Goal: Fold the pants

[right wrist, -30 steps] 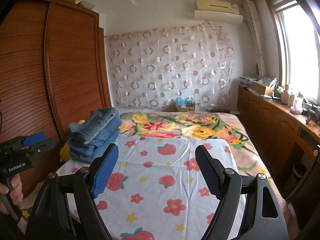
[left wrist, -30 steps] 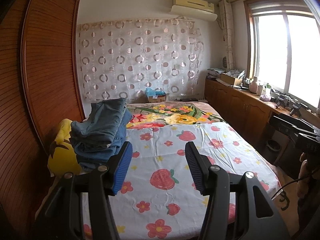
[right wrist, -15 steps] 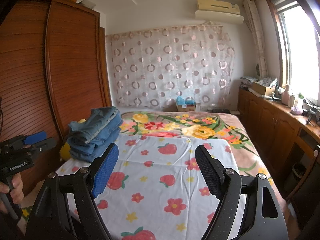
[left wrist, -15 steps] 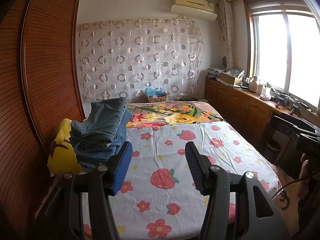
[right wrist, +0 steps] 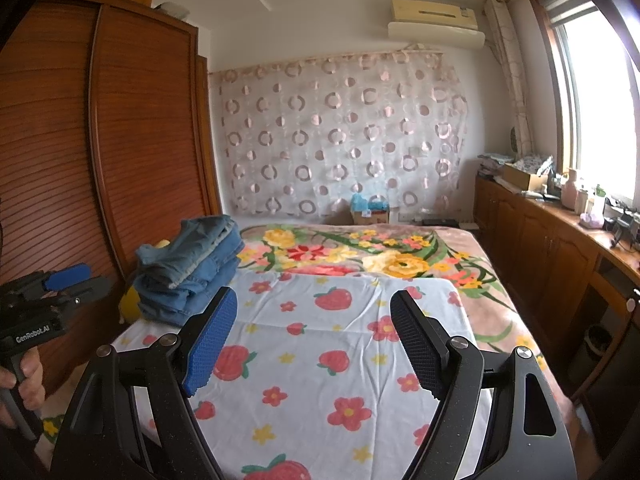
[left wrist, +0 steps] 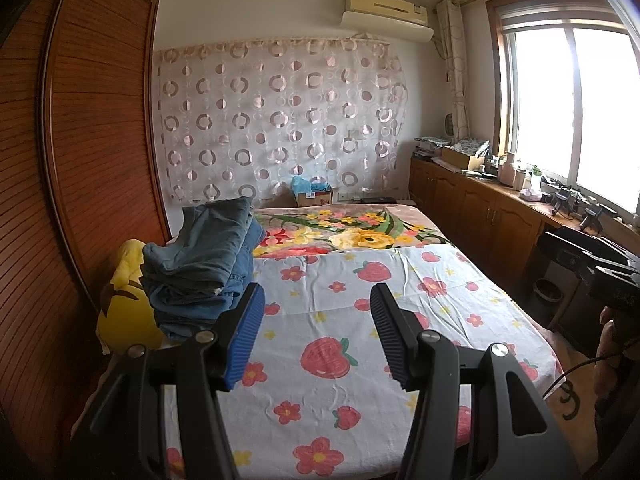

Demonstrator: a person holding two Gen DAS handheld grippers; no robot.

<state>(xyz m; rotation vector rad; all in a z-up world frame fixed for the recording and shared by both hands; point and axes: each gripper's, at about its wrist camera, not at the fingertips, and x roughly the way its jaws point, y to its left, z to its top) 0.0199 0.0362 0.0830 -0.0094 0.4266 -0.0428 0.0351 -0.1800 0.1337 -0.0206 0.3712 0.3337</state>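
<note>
Jeans (left wrist: 204,264) sit stacked at ten o'clock on the bed (left wrist: 400,320), within reach; my left gripper (left wrist: 316,334) and right gripper (right wrist: 314,344) hover empty, fingers spread for grabbing.

The left gripper (left wrist: 316,336) has 2 black, angular plastic fingers, each a hollow triangular frame with a cut-out window. Ribbed blue pads (left wrist: 246,340) line the inner faces. Silver round screws (left wrist: 205,336) sit at the pivots, 2 on each side.

The right gripper (right wrist: 314,344) has the same build: a speckled black frame, silver screws (right wrist: 458,343), and blue pads (right wrist: 212,342) with a fine dotted texture.

Seen from the right wrist view, the left gripper's body is a black block with a blue top part and white "GenRobot.AI" lettering (right wrist: 33,328), on a grey handle held in a hand (right wrist: 24,376).

A thin black cable (left wrist: 576,368) curves beside the right gripper's handle in the left wrist view.
</note>
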